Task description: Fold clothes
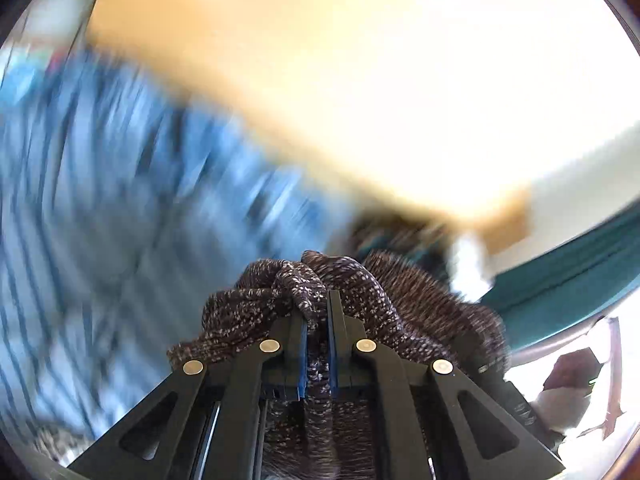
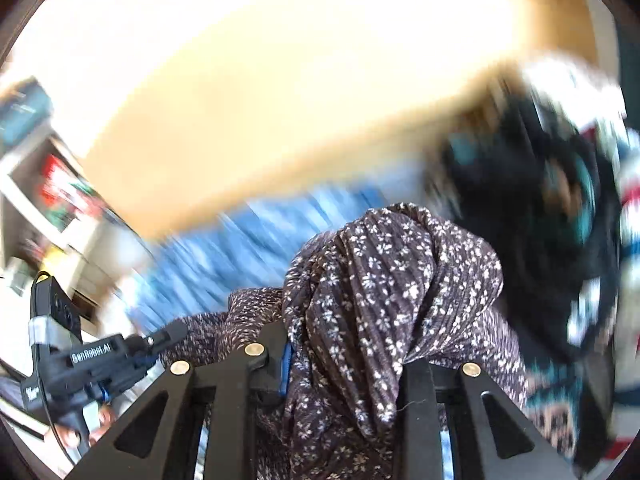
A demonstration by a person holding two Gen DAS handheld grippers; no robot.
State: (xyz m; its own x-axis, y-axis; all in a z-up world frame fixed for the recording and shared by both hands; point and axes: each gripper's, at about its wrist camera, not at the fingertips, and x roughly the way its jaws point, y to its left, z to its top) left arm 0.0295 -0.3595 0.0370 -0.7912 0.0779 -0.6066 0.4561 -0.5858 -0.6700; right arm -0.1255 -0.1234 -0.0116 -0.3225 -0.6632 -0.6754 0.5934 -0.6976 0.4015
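A dark brown garment with small white flowers (image 1: 360,280) is bunched up in front of my left gripper (image 1: 318,308), whose blue pads are shut on a fold of it. The same garment (image 2: 392,272) drapes in a thick bundle over my right gripper (image 2: 344,344), which is shut on it. The cloth hides the right finger, and only the left finger's blue pad shows. In the right wrist view my left gripper (image 2: 172,334) appears low on the left with the garment stretched between the two. Both views are blurred by motion.
A blue striped cloth (image 1: 100,180) lies on the light wooden table (image 1: 320,80) beyond the garment. A heap of dark patterned clothes (image 2: 540,220) sits to the right. A white shelf (image 2: 52,184) stands at the left, and something teal (image 1: 568,272) at the right.
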